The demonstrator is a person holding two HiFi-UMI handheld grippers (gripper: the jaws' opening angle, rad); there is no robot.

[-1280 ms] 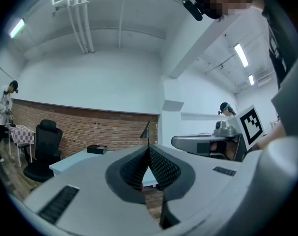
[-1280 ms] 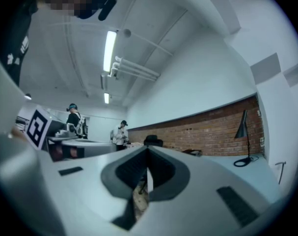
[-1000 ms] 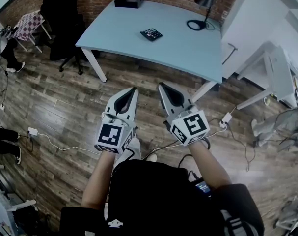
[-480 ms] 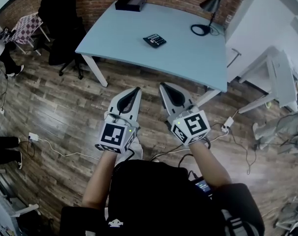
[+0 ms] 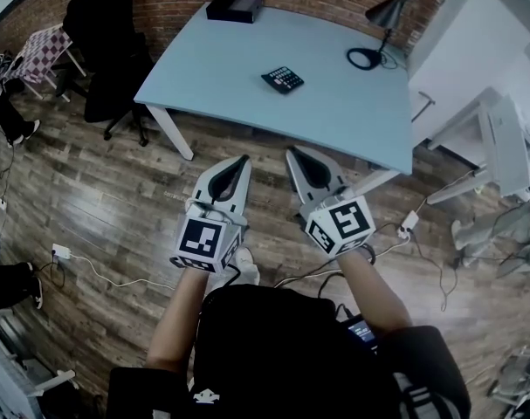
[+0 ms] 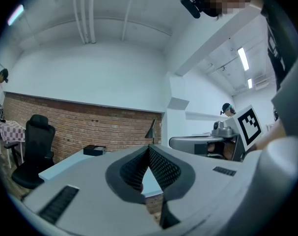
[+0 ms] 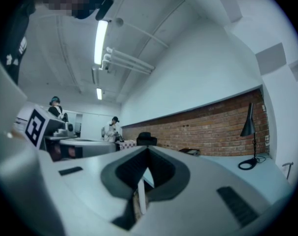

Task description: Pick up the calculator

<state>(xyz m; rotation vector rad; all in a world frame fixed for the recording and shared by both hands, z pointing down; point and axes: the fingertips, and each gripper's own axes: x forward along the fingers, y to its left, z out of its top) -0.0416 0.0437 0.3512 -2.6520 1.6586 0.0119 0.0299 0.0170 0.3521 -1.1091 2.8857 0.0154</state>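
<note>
One table, three items on it.
- One black box at the far edge, near the left corner.
- One calculator flat near the table's middle, well apart from the others.
- One desk lamp at the far right corner.

Two grippers, both over the floor, short of the near edge. Left gripper: jaws together, nothing between them. Right gripper: jaws together, empty.

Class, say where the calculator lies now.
In the head view the calculator lies on the table, left of the lamp and nearer the front edge than the black box.
</note>
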